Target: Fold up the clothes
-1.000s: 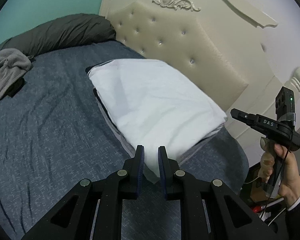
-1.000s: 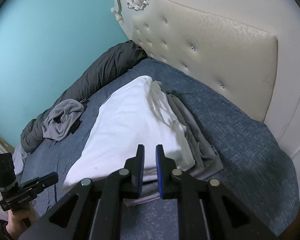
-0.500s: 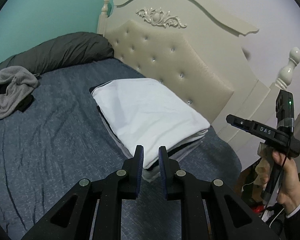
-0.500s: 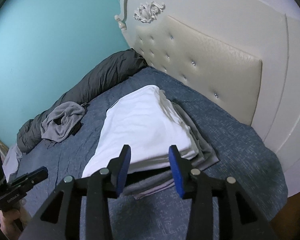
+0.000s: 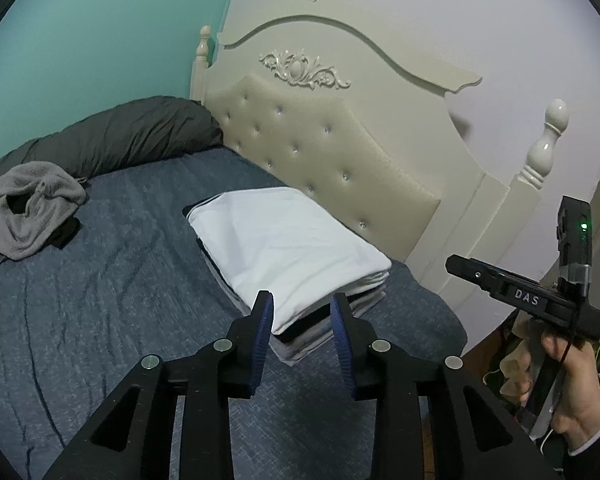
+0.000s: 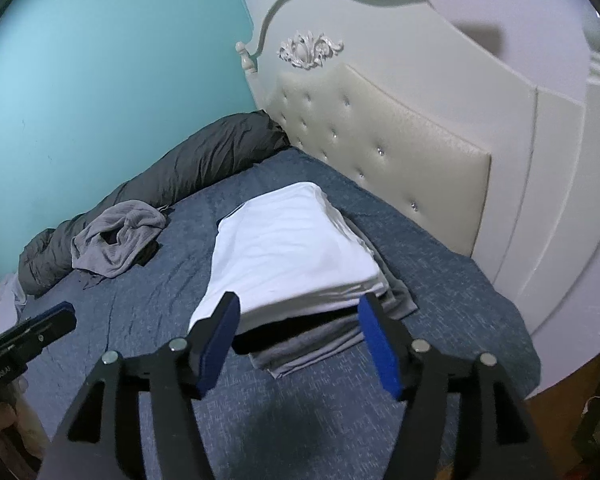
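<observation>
Both grippers, left (image 5: 302,312) and right (image 6: 298,316), have just opened their jaws (nothing between them) and backed away; folded stack (image 5: 288,240) done, grey garment (image 5: 28,204) at ten o'clock likely next.

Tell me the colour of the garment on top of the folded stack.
White; the top garment shows best in the right wrist view.

One stack of folded clothes (image 5: 296,248) lies on the bed (image 5: 100,320) near the headboard (image 5: 332,160) edge, white piece on top. One crumpled grey garment (image 5: 28,204) sits near the far edge, beside one dark bolster (image 5: 120,136). Two grippers show.
</observation>
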